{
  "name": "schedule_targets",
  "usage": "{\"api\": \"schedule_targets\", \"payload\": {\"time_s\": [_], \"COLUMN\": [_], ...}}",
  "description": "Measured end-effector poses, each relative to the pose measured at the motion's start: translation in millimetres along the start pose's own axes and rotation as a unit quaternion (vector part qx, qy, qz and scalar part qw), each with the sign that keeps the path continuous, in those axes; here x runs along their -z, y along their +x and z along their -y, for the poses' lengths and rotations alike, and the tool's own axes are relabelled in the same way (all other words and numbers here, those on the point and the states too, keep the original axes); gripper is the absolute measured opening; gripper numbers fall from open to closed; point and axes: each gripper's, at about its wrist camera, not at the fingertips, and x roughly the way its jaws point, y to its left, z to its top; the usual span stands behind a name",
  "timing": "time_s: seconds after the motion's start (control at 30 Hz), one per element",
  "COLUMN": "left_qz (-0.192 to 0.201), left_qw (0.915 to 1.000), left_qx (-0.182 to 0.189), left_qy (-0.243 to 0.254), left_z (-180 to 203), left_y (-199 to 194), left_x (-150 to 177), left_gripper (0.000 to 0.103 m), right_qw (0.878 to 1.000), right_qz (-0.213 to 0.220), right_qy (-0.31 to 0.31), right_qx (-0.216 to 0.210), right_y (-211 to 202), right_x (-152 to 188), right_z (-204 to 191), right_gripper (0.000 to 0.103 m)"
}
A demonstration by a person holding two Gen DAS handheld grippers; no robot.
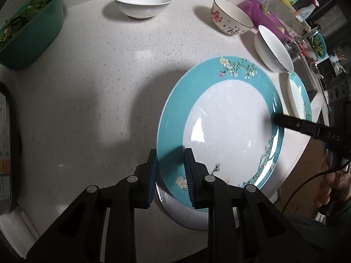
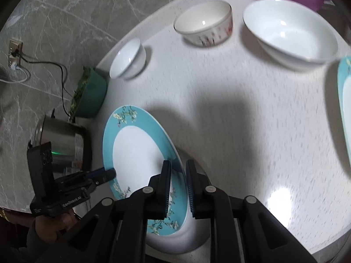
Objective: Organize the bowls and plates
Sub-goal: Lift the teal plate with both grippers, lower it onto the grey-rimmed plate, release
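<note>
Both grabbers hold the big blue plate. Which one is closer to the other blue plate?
Right, probably. The right gripper grips the plate on the rim facing the second plate; the left gripper grips the far rim.

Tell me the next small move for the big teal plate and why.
Probably carry it on toward the second teal plate and lower it there. Both claws, left and right, clamp opposite rims of the big teal plate, which is tilted off the counter, so it seems mid-carry to be stacked.
</note>
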Motion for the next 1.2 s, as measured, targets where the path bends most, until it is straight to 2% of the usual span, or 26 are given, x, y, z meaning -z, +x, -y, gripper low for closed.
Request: {"api": "schedule_targets", "payload": {"time_s": [0.17,0.57,0.8,1.13,1.2], "left_qz": [0.002,-0.004,-0.001,0.012,0.016], "left_qw": [0.9999,0.9991,0.9981,0.9943,0.9942], "left_qx": [-0.014,-0.032,-0.047,-0.081,-0.082], "left_qy": [0.008,0.029,0.039,0.068,0.067], "left_z": [3.2,11.7,16.9,25.6,25.4], "left_y": [1.8,12.5,18.8,26.7,26.2], "left_x": [17.1,53.2,52.4,50.8,50.6], "left_gripper": [0.021,0.021,0.023,0.023,0.024], "right_qw": [1.000,0.998,0.991,0.982,0.979], "right_qz": [-0.010,-0.006,0.002,0.004,0.005], "right_qy": [-0.005,-0.034,-0.087,-0.130,-0.140], "right_qx": [0.009,0.049,0.101,0.140,0.145], "right_y": [4.7,10.4,17.4,29.2,31.7], "right_x": [21.2,41.2,48.4,54.7,57.2], "right_z": [1.5,0.0,-11.7,-22.5,-27.3], "right_gripper": [0.019,0.021,0.023,0.028,0.031]}}
